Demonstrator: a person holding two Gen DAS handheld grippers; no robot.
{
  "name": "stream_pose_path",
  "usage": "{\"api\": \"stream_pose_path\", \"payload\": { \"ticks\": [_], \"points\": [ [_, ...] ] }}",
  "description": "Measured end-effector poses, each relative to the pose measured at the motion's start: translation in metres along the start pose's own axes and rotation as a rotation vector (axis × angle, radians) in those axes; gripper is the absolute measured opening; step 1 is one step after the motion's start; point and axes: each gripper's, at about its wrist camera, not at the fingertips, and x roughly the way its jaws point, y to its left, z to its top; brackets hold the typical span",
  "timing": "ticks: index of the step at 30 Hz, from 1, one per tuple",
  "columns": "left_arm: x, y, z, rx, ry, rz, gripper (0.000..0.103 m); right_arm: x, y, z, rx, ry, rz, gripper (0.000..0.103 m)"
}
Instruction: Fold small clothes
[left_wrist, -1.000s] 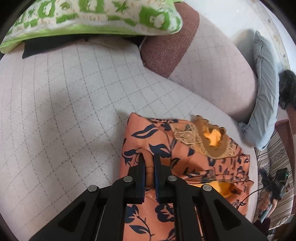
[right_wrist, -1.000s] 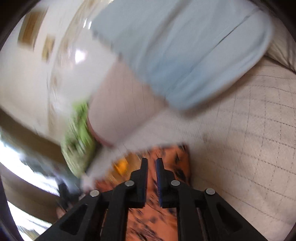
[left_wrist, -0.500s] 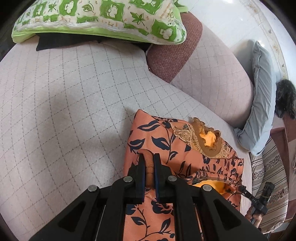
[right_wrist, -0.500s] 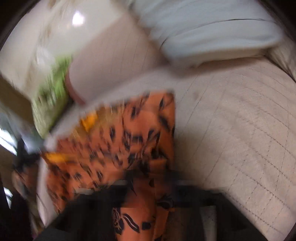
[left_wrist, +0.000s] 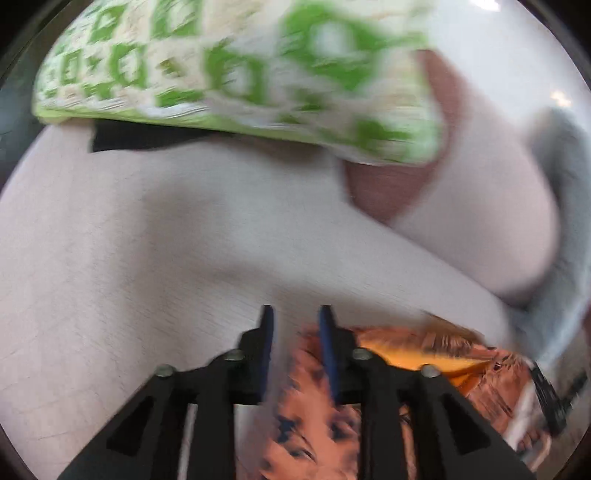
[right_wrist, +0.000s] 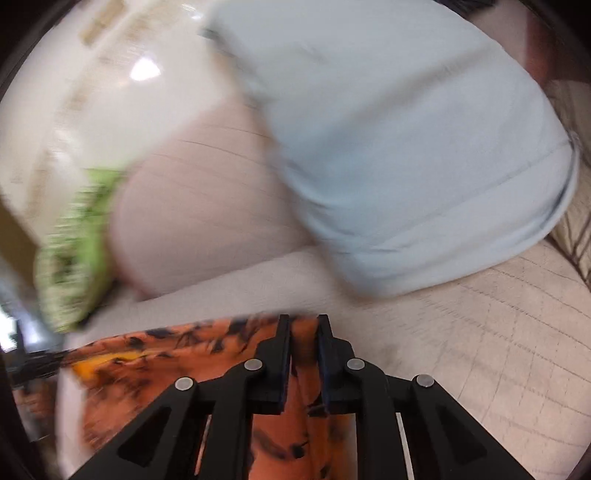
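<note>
The small orange garment with dark leaf print (left_wrist: 424, 373) lies on the quilted cream sofa seat (left_wrist: 147, 277), at the lower right of the blurred left wrist view. My left gripper (left_wrist: 295, 325) is open, its fingers apart over the garment's left edge with nothing between them. In the right wrist view the garment (right_wrist: 177, 354) spreads to the lower left, and my right gripper (right_wrist: 303, 332) has its fingers close together with a strip of the orange cloth between them.
A green and white patterned cushion (left_wrist: 229, 74) and a brown-red cushion (left_wrist: 391, 192) lie at the back of the seat. A light blue pillow (right_wrist: 406, 147) leans against the sofa back, just beyond the right gripper. The other hand-held gripper shows at the far right (left_wrist: 554, 398).
My left gripper has let go of the garment fold and opened, moving fast toward the cushions. My right gripper has swung over the garment and now has cloth between its fingers.
</note>
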Motion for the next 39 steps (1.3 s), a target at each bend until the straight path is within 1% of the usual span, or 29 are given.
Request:
{"api": "stream_pose_path", "payload": {
  "ticks": [1,2,3,4,5,7,8,9,10,11,12,14,16,17,19,20,22,23,25,26,28,30,31,33,35,39],
  "points": [
    [0.001,0.008,0.000,-0.033,-0.022,0.009,0.032,0.012,-0.011,-0.003,0.045,0.030,0.011,0.015],
    [-0.001,0.018,-0.004,-0.071,-0.052,-0.013,0.033,0.019,-0.027,-0.009,0.115,0.042,0.027,0.015],
    [-0.006,0.028,-0.010,-0.095,-0.073,-0.043,0.035,0.018,-0.036,-0.014,0.154,0.023,0.051,0.015],
    [-0.011,0.038,-0.019,-0.111,-0.084,-0.073,0.043,0.011,-0.048,-0.020,0.192,-0.011,0.080,0.016],
    [-0.017,0.046,-0.030,-0.113,-0.082,-0.085,0.053,0.002,-0.055,-0.028,0.213,-0.044,0.095,0.016],
    [-0.026,0.055,-0.053,-0.096,-0.073,-0.110,0.060,-0.016,-0.066,-0.043,0.211,-0.056,0.134,0.025],
    [-0.033,0.059,-0.071,-0.082,-0.069,-0.135,0.060,-0.030,-0.070,-0.054,0.211,-0.051,0.175,0.034],
    [-0.039,0.063,-0.086,-0.074,-0.063,-0.155,0.061,-0.039,-0.075,-0.062,0.213,-0.047,0.202,0.056],
    [-0.044,0.066,-0.100,-0.072,-0.057,-0.172,0.068,-0.051,-0.078,-0.073,0.224,-0.046,0.235,0.069],
    [-0.049,0.068,-0.116,-0.079,-0.054,-0.183,0.077,-0.063,-0.081,-0.088,0.247,-0.050,0.272,0.079],
    [-0.054,0.068,-0.127,-0.090,-0.058,-0.175,0.079,-0.072,-0.082,-0.100,0.264,-0.040,0.306,0.079],
    [-0.067,0.067,-0.157,-0.125,-0.098,-0.144,0.079,-0.085,-0.079,-0.134,0.306,0.015,0.378,0.079],
    [-0.077,0.063,-0.180,-0.162,-0.115,-0.102,0.079,-0.097,-0.074,-0.167,0.345,0.038,0.417,0.079],
    [-0.082,0.059,-0.195,-0.188,-0.122,-0.106,0.079,-0.100,-0.071,-0.184,0.375,0.054,0.424,0.079],
    [-0.084,0.048,-0.213,-0.225,-0.121,-0.131,0.080,-0.102,-0.065,-0.211,0.432,0.082,0.456,0.079],
    [-0.080,0.042,-0.218,-0.234,-0.098,-0.126,0.080,-0.101,-0.062,-0.223,0.466,0.100,0.467,0.079],
    [-0.069,0.034,-0.222,-0.213,-0.066,-0.137,0.080,-0.092,-0.053,-0.237,0.490,0.132,0.455,0.079],
    [-0.062,0.032,-0.224,-0.204,-0.055,-0.122,0.080,-0.087,-0.047,-0.241,0.480,0.148,0.454,0.079],
    [-0.048,0.036,-0.228,-0.236,-0.039,-0.088,0.080,-0.080,-0.039,-0.238,0.465,0.140,0.437,0.079],
    [-0.039,0.041,-0.230,-0.268,-0.007,-0.109,0.080,-0.075,-0.035,-0.238,0.472,0.127,0.442,0.079],
    [-0.028,0.046,-0.231,-0.320,0.045,-0.176,0.080,-0.068,-0.031,-0.237,0.480,0.119,0.455,0.079],
    [-0.026,0.042,-0.229,-0.321,0.034,-0.184,0.081,-0.063,-0.027,-0.235,0.490,0.116,0.463,0.079],
    [-0.024,0.040,-0.227,-0.317,0.041,-0.208,0.082,-0.061,-0.024,-0.233,0.486,0.117,0.468,0.079],
    [-0.017,0.038,-0.224,-0.344,0.062,-0.268,0.082,-0.059,-0.024,-0.232,0.468,0.131,0.469,0.079],
    [-0.011,0.034,-0.219,-0.358,0.058,-0.301,0.082,-0.056,-0.026,-0.228,0.463,0.139,0.462,0.079],
    [0.001,0.023,-0.200,-0.301,0.037,-0.346,0.082,-0.048,-0.022,-0.220,0.464,0.116,0.468,0.079]
  ]
}}
